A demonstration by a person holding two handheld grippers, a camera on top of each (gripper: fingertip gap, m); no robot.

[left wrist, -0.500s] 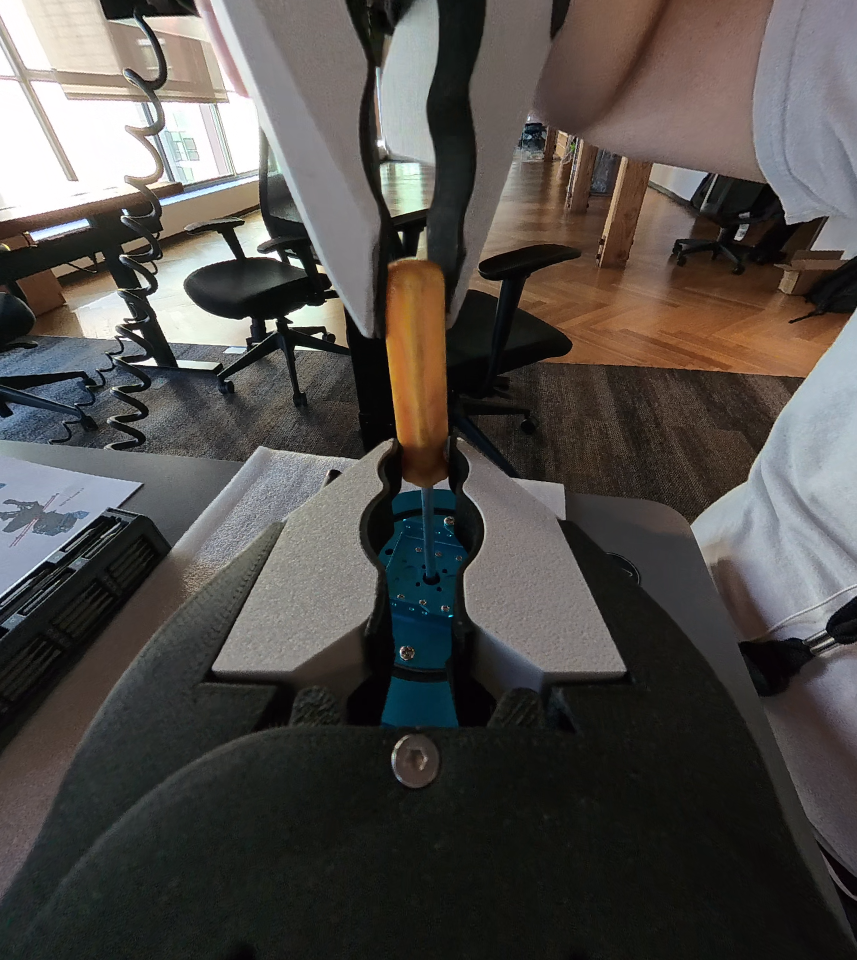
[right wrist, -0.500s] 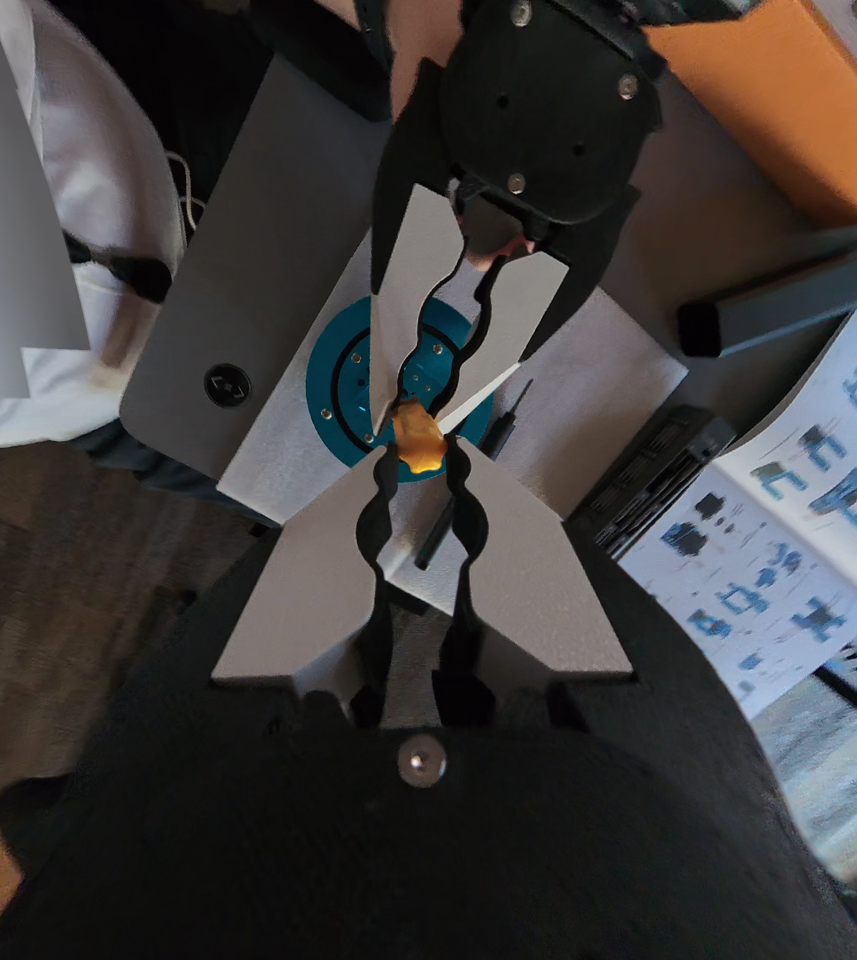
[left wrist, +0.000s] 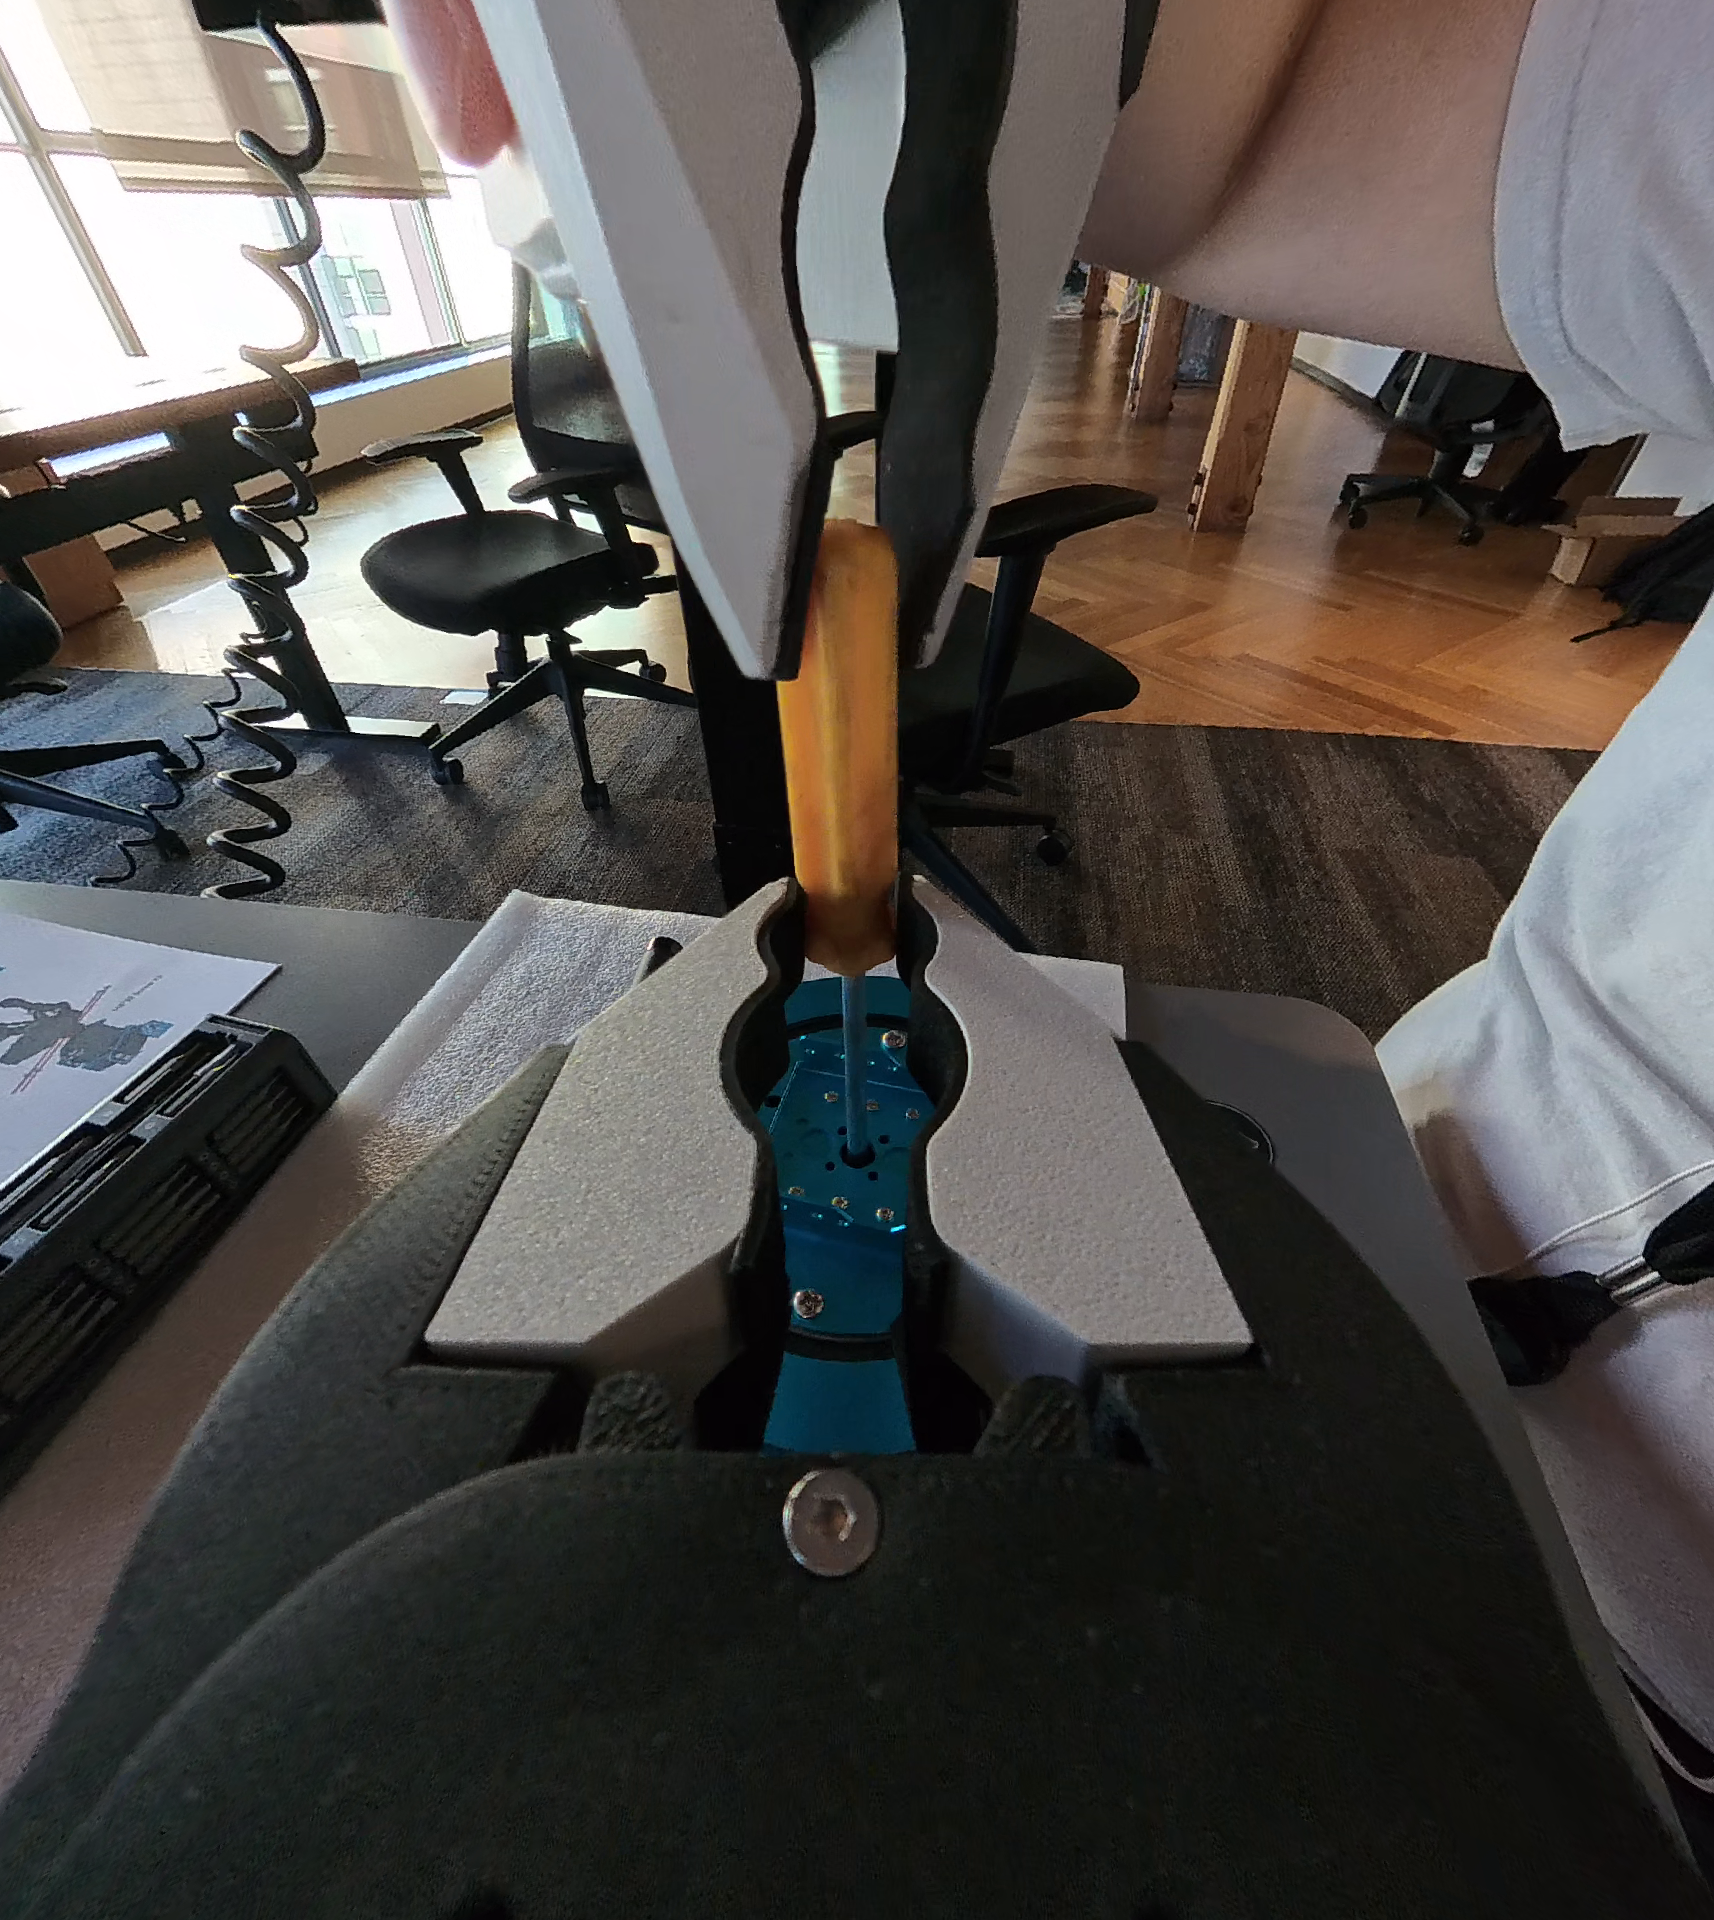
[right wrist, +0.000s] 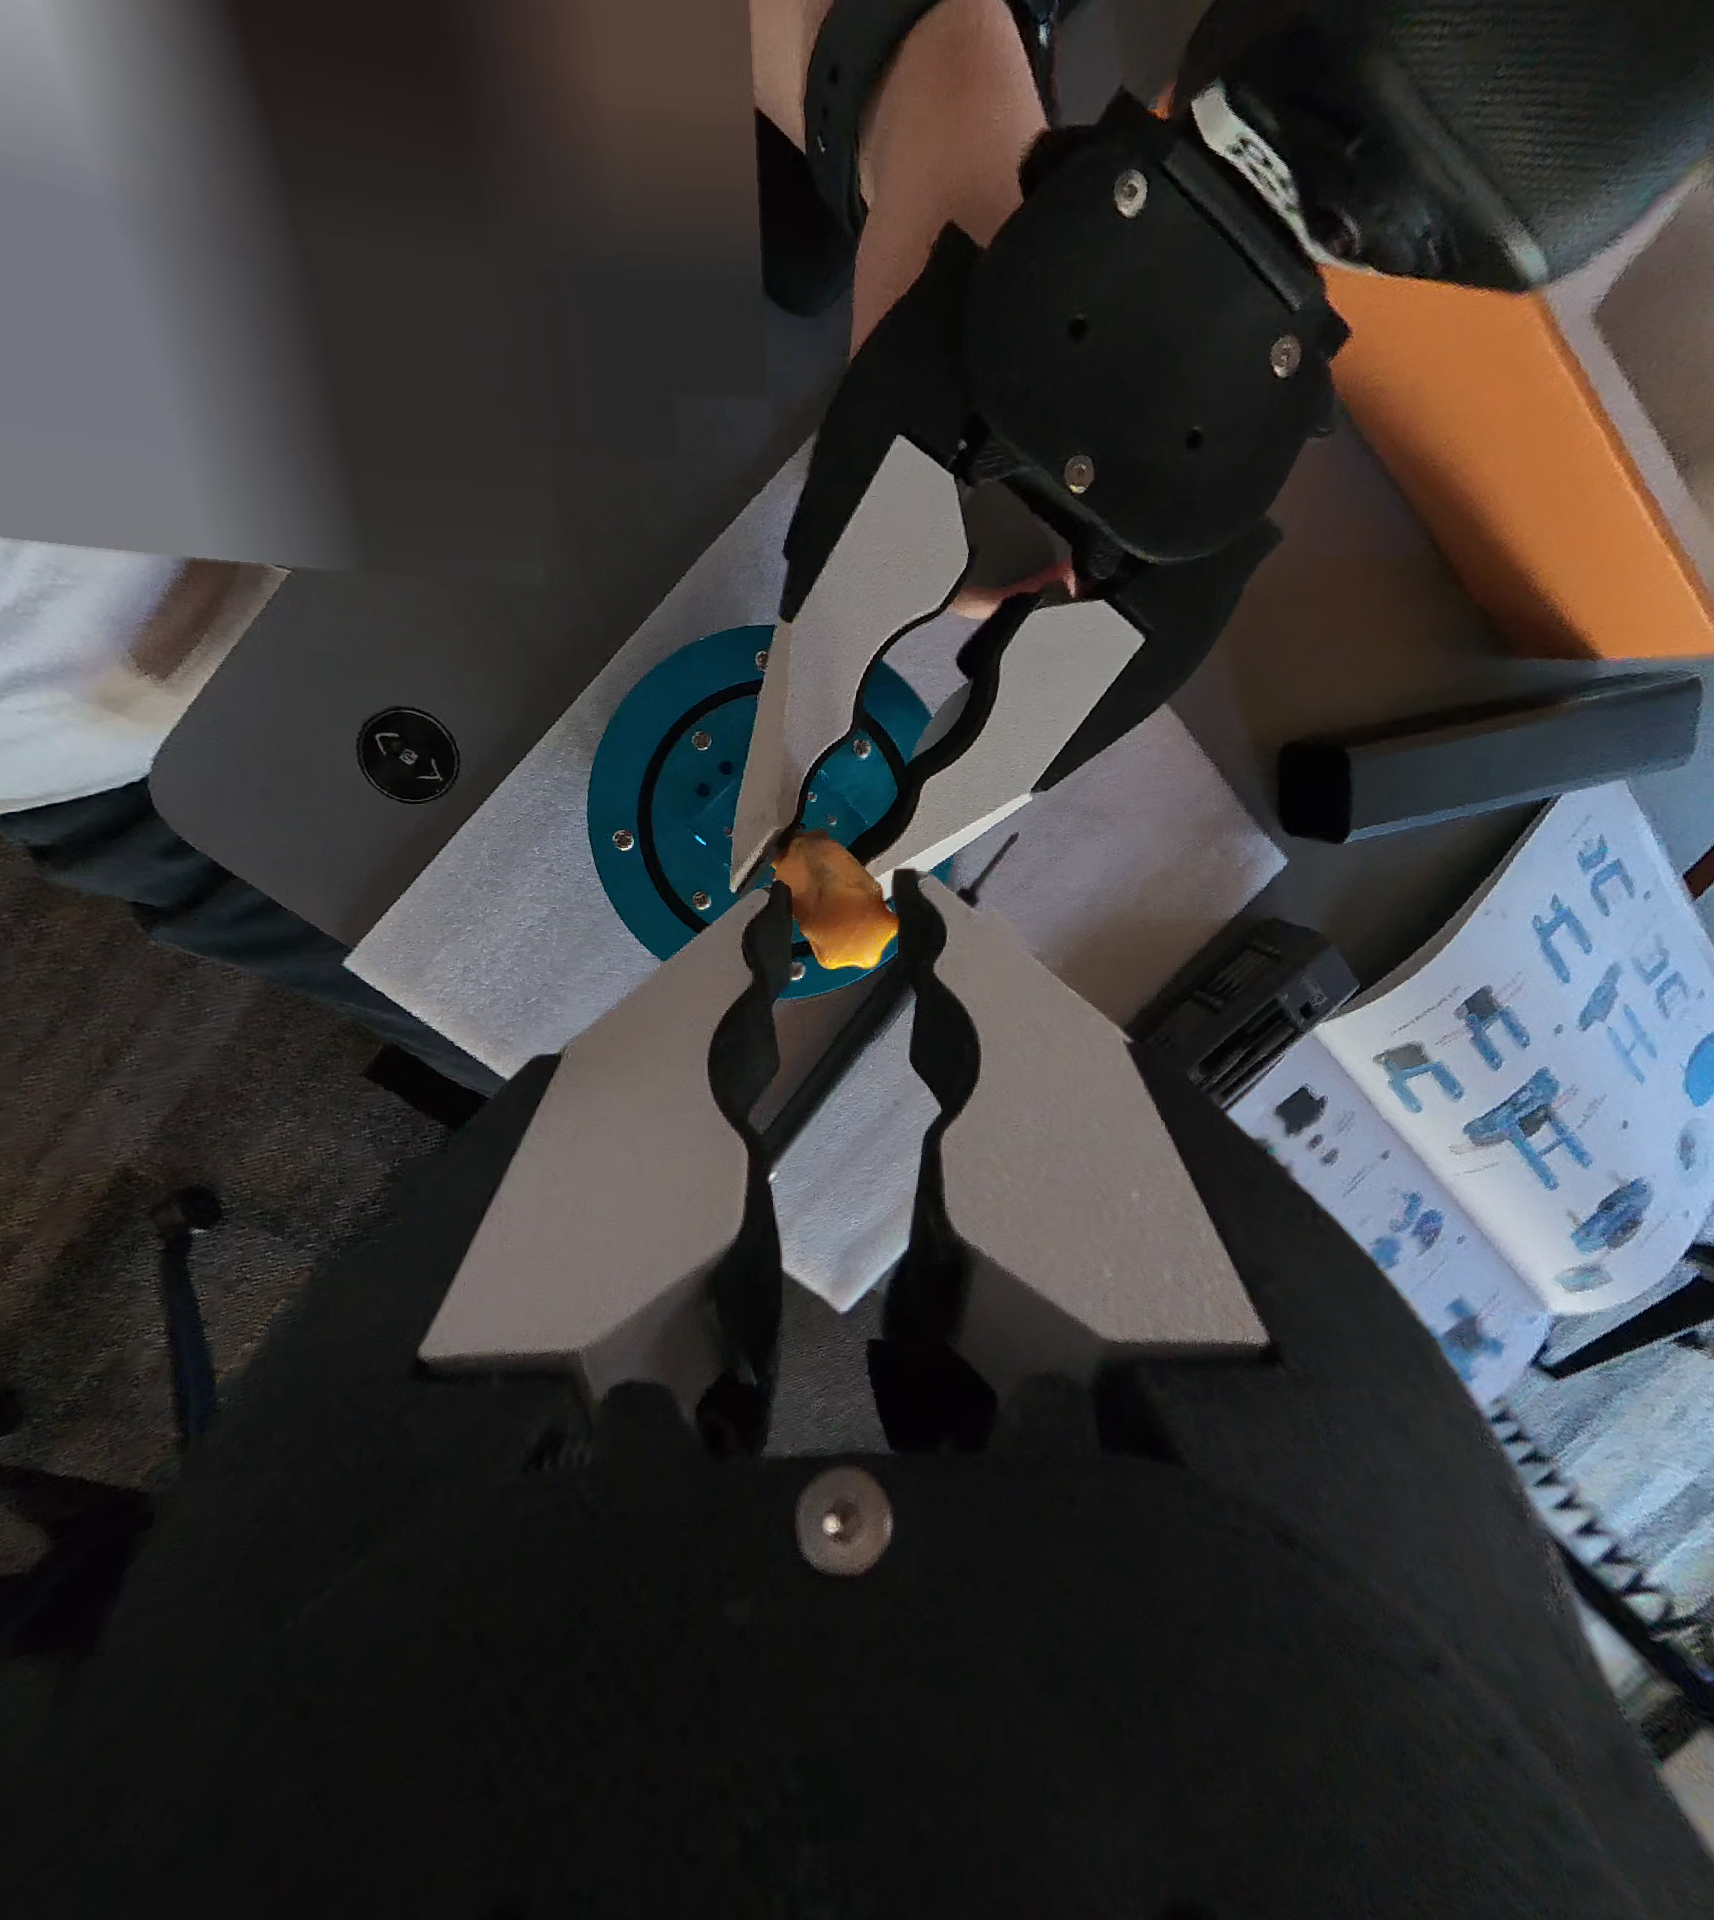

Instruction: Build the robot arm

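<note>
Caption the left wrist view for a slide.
Two hand-held grippers hold an upright amber-handled screwdriver, its tip in a blue metal part on white foam.

gripper (left wrist: pixel 848 914): black textured body | pale grey wavy-edged fingers (left wrist: pixel 624 1174) | silver hex screw (left wrist: pixel 829 1524) | person: white sleeve (left wrist: pixel 1663 187)

left wrist view: sits low, right behind its own fingers (left wrist: pixel 624 1164), looking nearly level across the surface (left wrist: pixel 344 956) toward the room beyond; super close, a blue disc (left wrist: pixel 837 1143) fills the gap between the fingers.
right wrist view: way higher up, facing almost straight down past its fingers (right wrist: pixel 614 1143) at the surface (right wrist: pixel 281 717); a bit farther back.
shared: both catch the yellow screwdriver handle (left wrist: pixel 837 727) at the fingertips, the blue disc (right wrist: pixel 640 769), the white pad (right wrist: pixel 479 935) under it, plus the printed sheet (right wrist: pixel 1559 1049).
</note>
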